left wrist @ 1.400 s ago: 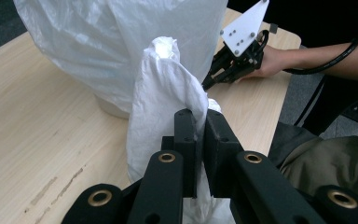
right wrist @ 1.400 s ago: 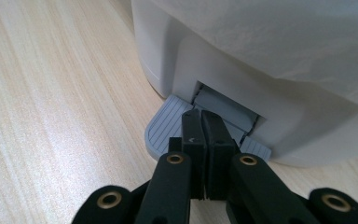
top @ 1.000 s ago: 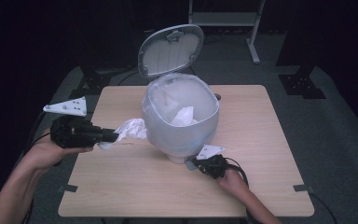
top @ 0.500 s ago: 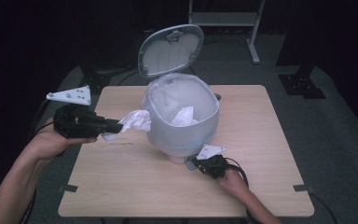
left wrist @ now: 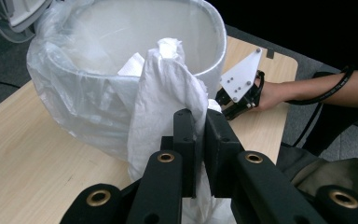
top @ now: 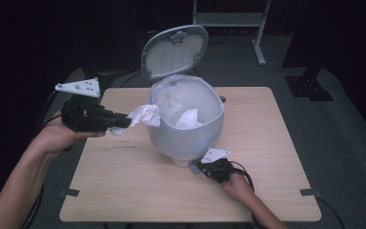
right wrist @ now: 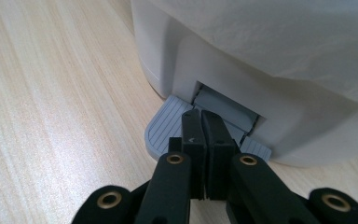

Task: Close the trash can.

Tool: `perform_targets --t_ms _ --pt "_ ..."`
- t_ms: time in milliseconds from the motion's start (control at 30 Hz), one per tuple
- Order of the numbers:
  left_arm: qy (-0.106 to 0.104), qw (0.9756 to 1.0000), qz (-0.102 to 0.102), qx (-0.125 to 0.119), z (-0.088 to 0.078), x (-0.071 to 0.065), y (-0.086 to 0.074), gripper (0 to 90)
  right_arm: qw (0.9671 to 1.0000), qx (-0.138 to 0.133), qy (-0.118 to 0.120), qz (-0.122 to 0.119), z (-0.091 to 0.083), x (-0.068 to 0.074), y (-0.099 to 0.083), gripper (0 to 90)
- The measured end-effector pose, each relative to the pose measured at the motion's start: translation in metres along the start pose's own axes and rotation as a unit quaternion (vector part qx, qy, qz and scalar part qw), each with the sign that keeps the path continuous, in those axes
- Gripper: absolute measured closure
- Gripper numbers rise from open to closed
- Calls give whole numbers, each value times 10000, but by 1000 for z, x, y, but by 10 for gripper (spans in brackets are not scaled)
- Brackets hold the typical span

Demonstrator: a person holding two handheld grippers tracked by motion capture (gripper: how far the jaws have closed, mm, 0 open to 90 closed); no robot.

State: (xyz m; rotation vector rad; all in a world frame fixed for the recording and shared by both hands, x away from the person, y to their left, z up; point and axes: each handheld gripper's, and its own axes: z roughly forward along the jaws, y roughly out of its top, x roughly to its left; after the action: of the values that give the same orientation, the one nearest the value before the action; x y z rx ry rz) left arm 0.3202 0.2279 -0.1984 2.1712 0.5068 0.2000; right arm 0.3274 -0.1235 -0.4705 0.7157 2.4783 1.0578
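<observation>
Left claw [top: 124, 120], at 9 o'clock of the tabletop [top: 138, 191] in the high view: jaws pinched on a crumpled white paper wad [top: 143, 116], held off the surface just beside the bin's left rim. In the left gripper view the same wad [left wrist: 165, 98] hangs from between the jaws, its top level with the rim and touching the liner's outer fold. Grey three-cornered plate stands on top of this claw; a hand wraps its body.

Centre: white pedal bin [top: 186, 138] on the tabletop, lid [top: 174, 50] tipped up and back at 12 o'clock. Translucent bag liner [top: 171, 93] folded over the rim. A white paper scrap [top: 187, 119] lies inside the bin.

Right claw [top: 201, 167], at 5 o'clock of the bin, low at its base: jaws pressed together with nothing between them. In the right gripper view their tips [right wrist: 200, 116] rest on the grey ribbed foot pedal [right wrist: 161, 130] at the bin's base. Hand holds the claw from behind; cable trails toward the tabletop's near edge.
</observation>
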Motion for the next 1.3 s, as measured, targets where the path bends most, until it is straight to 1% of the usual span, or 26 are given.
perform_targets --t_ms 100,267,400,667,833,967,1000,1100,1167,1300 --pt "40 10000 -9 -11 2 2 4 841 10000 0 6 7 0 0 0 883" --pt "49 10000 14 -14 5 4 11 842 10000 -4 8 10 0 0 0 883" --pt "69 9999 88 19 9 3 19 841 10000 -9 11 11 0 0 0 883" --pt "114 9999 29 87 18 12 29 841 10000 -30 30 31 0 -1 -1 883" --pt "100 9999 -2 122 24 17 32 841 10000 -35 32 32 0 -1 -1 883" --pt "86 9999 -31 81 28 20 34 841 10000 -36 30 19 0 -1 -1 882" --pt "41 10000 -46 48 29 22 35 841 10000 -37 33 20 0 -1 -1 883" --pt "58 10000 -60 31 32 24 38 841 10000 -34 40 32 0 -1 -1 883" --pt "64 10000 -52 28 35 24 41 841 10000 -29 37 26 0 -1 -1 882" --pt "-3 10000 20 46 44 23 48 841 10000 -24 41 29 0 -2 -1 882"
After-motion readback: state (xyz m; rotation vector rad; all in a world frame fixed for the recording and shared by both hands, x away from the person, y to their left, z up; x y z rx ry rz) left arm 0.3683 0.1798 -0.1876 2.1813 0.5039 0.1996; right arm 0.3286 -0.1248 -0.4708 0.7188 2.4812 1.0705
